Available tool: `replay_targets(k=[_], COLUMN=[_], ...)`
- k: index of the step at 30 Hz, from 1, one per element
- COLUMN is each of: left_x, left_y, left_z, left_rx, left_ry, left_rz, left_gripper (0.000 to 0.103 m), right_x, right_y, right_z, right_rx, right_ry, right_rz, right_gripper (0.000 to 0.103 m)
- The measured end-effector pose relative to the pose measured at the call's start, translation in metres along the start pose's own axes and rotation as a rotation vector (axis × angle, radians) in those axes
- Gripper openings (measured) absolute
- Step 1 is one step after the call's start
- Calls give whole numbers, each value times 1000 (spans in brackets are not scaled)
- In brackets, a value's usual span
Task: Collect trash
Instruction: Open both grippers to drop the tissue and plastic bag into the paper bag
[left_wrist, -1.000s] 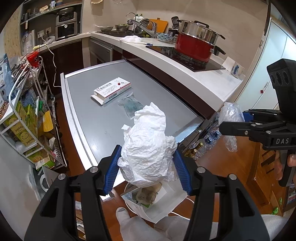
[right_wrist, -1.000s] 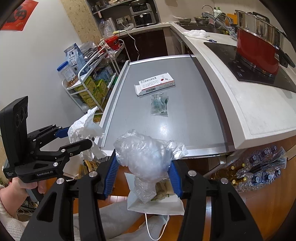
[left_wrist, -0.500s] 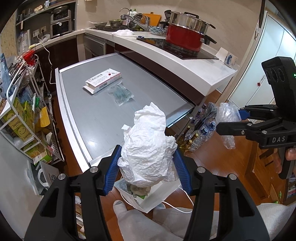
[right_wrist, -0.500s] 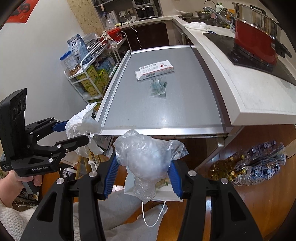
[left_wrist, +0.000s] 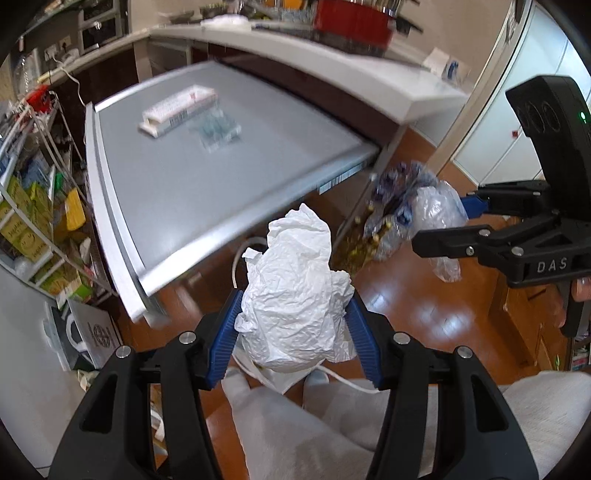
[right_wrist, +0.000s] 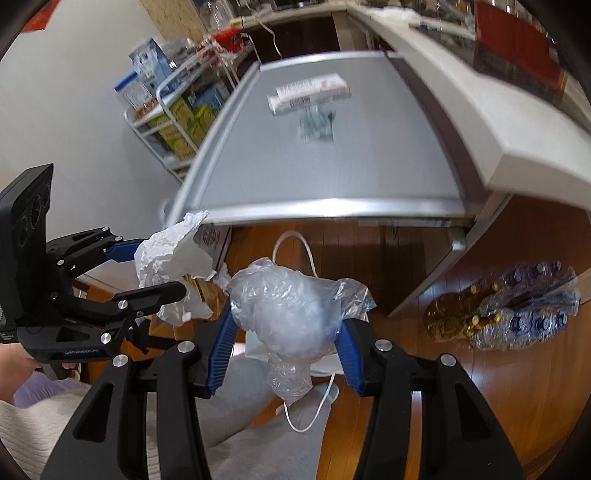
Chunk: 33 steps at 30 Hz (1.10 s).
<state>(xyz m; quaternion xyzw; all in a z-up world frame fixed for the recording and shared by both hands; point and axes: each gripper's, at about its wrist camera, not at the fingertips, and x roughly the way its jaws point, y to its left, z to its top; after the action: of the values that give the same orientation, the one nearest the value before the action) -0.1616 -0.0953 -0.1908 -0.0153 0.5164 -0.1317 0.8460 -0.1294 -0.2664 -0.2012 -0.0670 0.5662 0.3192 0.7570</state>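
Shelving (left_wrist: 33, 206) with yellow-green cartons filled the far left of the left wrist view, beside the grey worktop (left_wrist: 155, 206) that ran from upper left toward centre. On that worktop, in the upper left, lay a white box (left_wrist: 177, 110) with a small clear packet (left_wrist: 218, 129) just beside it, both blurred. At lower centre the left gripper (left_wrist: 293, 336) had its jaws clenched on a crumpled white plastic bag (left_wrist: 295, 299), held above the wooden floor and a white paper bag (left_wrist: 284, 378) lying below it. Grey trouser legs (left_wrist: 295, 424) showed at the bottom. At the right edge the right gripper (left_wrist: 476, 218) gripped a clear plastic bag (left_wrist: 439, 218), with bundled bottles (left_wrist: 391, 225) on the floor behind it.

In the right wrist view, the left gripper stood at the left with its white bag, and the right gripper's jaws at lower centre were clamped on the clear bag over the same paper bag.
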Motion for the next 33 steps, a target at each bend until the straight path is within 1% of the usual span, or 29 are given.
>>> replay_targets(k=[5, 12, 19, 24, 27, 29, 32, 33], left_x=[35, 86, 123, 137, 141, 144, 145, 145], left_y=[2, 6, 13, 20, 20, 20, 21, 21], left_z=[-18, -40, -42, -38, -36, -36, -35, -34], left_rx=[5, 24, 10, -12, -4, 8, 12, 9], left_ry=[84, 189, 240, 260, 272, 284, 277, 276], left_rz=[-1, 29, 44, 47, 47, 48, 49, 49], left_gripper=[56, 56, 56, 56, 57, 61, 68, 73], right_x=[40, 100, 139, 152, 154, 154, 154, 154], right_y=[-11, -27, -32, -36, -40, -39, -40, -40], right_z=[-12, -24, -22, -17, -15, -12, -10, -10], right_rx=[21, 76, 107, 112, 117, 122, 124, 125], right_ry=[75, 181, 237, 261, 262, 261, 259, 260], right_rz=[-8, -12, -8, -18, -17, -17, -21, -23], right_gripper=[49, 49, 49, 49, 49, 53, 60, 60])
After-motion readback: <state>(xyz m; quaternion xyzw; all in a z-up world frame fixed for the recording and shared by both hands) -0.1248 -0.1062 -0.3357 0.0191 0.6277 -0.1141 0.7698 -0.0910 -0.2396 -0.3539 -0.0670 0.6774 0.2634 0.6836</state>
